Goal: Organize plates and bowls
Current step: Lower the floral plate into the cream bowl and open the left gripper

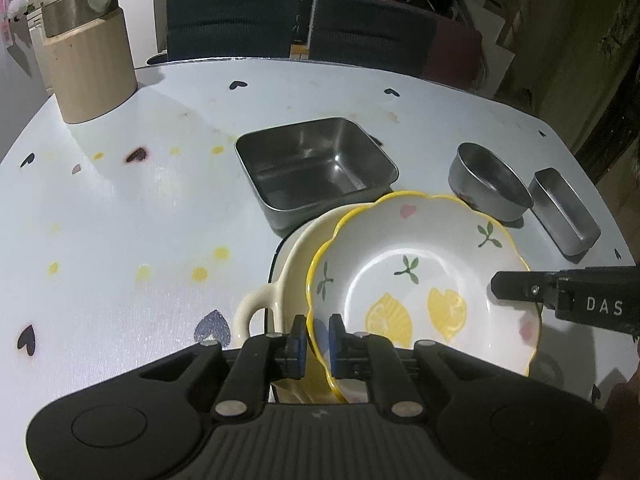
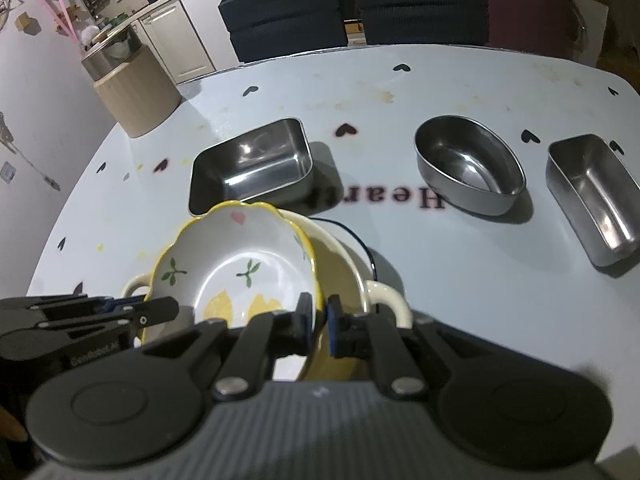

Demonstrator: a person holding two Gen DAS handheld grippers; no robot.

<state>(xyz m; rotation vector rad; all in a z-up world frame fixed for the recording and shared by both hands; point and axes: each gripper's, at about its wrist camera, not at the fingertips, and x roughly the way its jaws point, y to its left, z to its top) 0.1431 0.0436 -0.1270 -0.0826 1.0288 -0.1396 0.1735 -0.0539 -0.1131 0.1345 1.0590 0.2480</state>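
Observation:
A scalloped white dish with a yellow rim and lemon pattern [image 1: 420,272] is tilted over a cream two-handled bowl [image 1: 288,264]. My left gripper [image 1: 318,336] is shut on the lemon dish's near-left rim. My right gripper [image 2: 319,318] is shut on the dish's right rim [image 2: 240,256]; it also shows in the left wrist view [image 1: 520,290]. The cream bowl [image 2: 380,296] sits beneath, on a dark-rimmed plate [image 2: 366,250]. The left gripper shows at the left of the right wrist view [image 2: 160,312].
A square steel tray [image 1: 316,168] stands just behind the dish. An oval steel bowl [image 2: 470,164] and a narrow steel tin [image 2: 592,192] stand to the right. A beige canister with a steel pot [image 1: 88,60] stands at the far left corner. Chairs line the far edge.

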